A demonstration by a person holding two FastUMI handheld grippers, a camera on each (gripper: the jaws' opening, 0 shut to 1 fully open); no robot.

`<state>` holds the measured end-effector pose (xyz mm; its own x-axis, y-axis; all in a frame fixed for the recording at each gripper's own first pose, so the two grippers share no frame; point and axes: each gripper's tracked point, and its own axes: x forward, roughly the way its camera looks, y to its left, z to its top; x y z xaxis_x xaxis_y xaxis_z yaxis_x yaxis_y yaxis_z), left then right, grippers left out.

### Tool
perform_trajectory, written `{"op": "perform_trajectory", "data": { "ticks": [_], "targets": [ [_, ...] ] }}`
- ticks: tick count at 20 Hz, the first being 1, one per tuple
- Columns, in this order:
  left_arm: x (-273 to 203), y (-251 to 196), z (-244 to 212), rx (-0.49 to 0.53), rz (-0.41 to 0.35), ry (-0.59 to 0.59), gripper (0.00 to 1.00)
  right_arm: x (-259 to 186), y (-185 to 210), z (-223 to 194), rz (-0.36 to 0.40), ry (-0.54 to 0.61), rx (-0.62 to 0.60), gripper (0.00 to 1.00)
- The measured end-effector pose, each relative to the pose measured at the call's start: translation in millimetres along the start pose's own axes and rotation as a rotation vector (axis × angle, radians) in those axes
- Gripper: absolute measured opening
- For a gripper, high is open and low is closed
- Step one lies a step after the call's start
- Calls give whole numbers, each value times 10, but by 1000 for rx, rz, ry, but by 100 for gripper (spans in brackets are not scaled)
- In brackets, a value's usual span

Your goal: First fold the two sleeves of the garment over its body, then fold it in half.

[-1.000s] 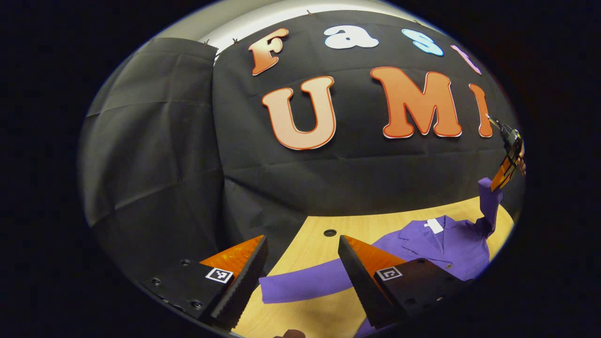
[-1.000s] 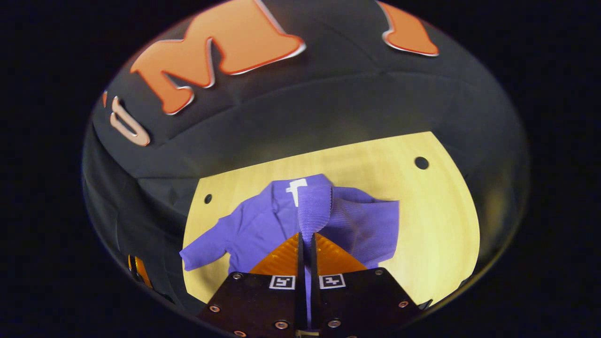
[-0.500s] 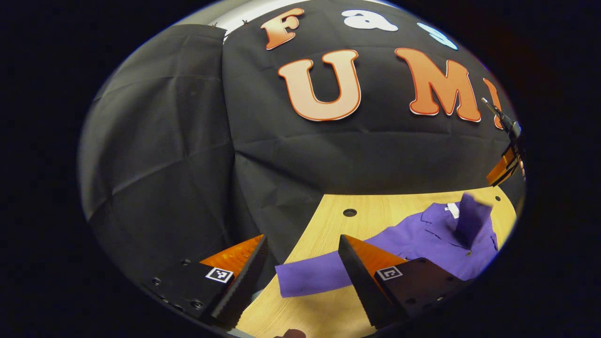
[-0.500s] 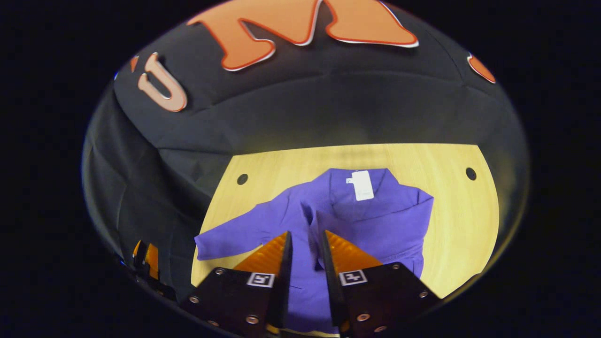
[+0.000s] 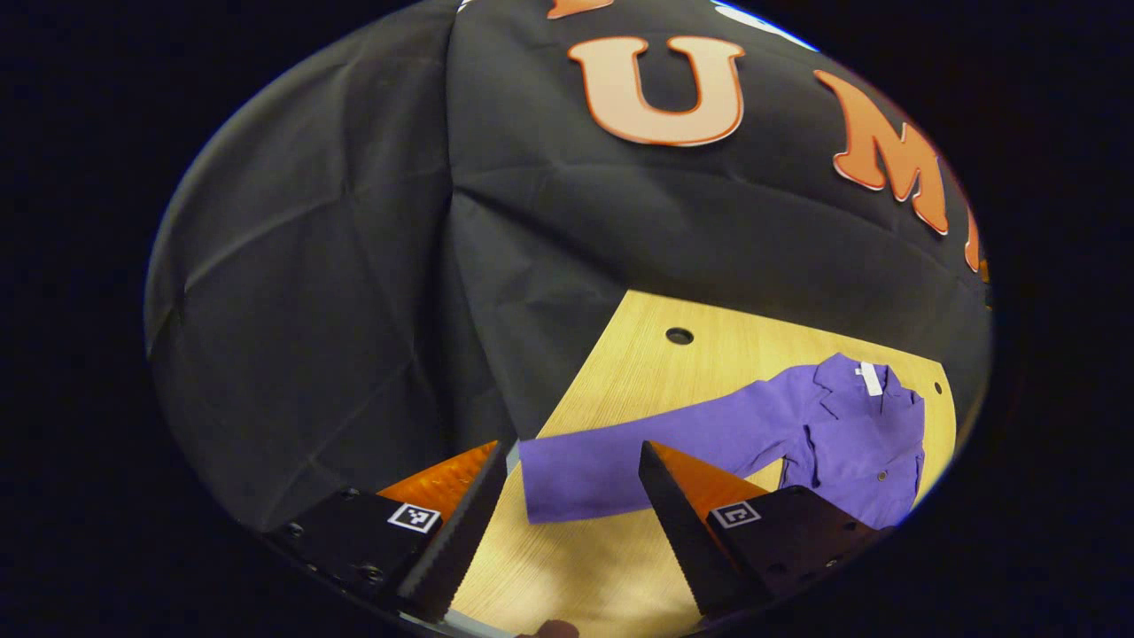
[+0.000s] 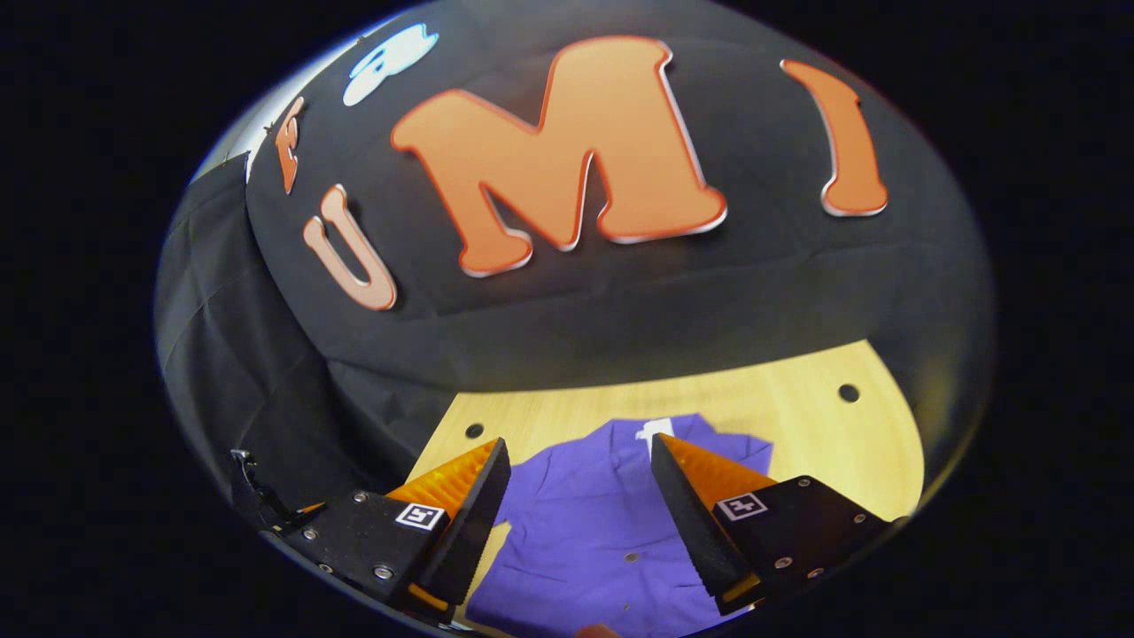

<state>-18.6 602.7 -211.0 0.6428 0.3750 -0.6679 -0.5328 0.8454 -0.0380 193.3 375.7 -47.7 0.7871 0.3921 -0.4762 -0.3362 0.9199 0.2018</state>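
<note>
Lying flat on the wooden table (image 5: 620,567), the purple garment (image 5: 850,443) stretches one sleeve (image 5: 620,456) out to just ahead of the left gripper (image 5: 571,496), whose fingers stand wide apart and hold nothing. The right gripper (image 6: 580,505) is likewise spread and empty, poised above the garment's body (image 6: 585,540), collar tag (image 6: 654,429) just beyond its fingertips.
</note>
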Motion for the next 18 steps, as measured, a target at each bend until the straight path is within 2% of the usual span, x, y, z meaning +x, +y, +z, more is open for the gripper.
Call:
{"op": "perform_trajectory", "data": {
  "ticks": [2,8,9,10,11,12,13,14,15,16,17,18],
  "targets": [
    [193,94,-98,-8,13,66,95,-191,-130,132,-45,-67,-32,96],
    [527,157,-428,10,-15,288,95,-722,-402,307,-141,-226,-125,95],
    [562,165,-484,2,-24,326,95,-772,-420,332,-155,-253,-133,100],
    [594,157,-538,-8,-37,365,95,-833,-432,334,-167,-269,-137,100],
    [638,188,-584,-20,-36,403,95,-901,-454,315,-180,-281,-139,95],
    [686,192,-637,-31,-49,437,95,-943,-483,302,-196,-287,-142,95],
    [740,193,-687,-46,-54,470,95,-994,-513,288,-214,-295,-147,100],
    [794,181,-740,-54,-62,505,95,-1040,-540,279,-233,-303,-152,95],
    [827,172,-820,-61,-61,560,96,-1093,-553,266,-248,-310,-159,100],
    [885,173,-853,-70,-64,585,90,-1145,-566,257,-263,-317,-161,100],
    [941,143,-902,-84,-71,616,97,-1188,-568,243,-273,-321,-157,95],
    [964,136,-931,-96,-79,640,98,-1221,-571,224,-281,-323,-149,95]
  ]
}}
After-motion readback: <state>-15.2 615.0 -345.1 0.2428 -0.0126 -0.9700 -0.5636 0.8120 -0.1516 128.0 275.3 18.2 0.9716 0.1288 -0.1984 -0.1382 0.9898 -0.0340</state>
